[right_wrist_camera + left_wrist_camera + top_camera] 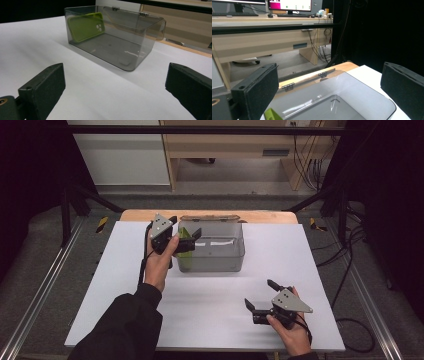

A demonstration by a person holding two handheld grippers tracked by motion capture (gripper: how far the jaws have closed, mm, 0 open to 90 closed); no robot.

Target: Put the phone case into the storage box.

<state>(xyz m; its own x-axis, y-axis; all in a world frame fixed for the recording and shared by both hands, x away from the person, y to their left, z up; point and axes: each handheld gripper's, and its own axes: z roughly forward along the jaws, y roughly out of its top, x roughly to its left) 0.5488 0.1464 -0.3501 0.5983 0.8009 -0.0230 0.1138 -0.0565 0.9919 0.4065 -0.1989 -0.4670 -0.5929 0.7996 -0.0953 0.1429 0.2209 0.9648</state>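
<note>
Tabletop [210, 310]: white sheet over a wooden board, the wood showing along the far edge.

Box [215, 251]: smoky transparent plastic, open at the top, standing toward the far middle of the tabletop. Its hinged lid is folded back behind it; the hinges are seen in the left gripper view along the box's far rim [322, 74].

Phone case [85, 26]: lime green, inside the box, leaning tilted against the box's left end wall. Camera cut-outs face the box interior. A green corner also appears low in the left gripper view [272, 115].

Left tool [186, 240]: held over the left end of the box, just above the rim, jaws wide apart, nothing between them. The phone case lies below and is not gripped.

Right tool [260, 297]: near the front right of the tabletop, well apart from the box, jaws spread wide and empty, pointed toward the box's front wall.
</note>
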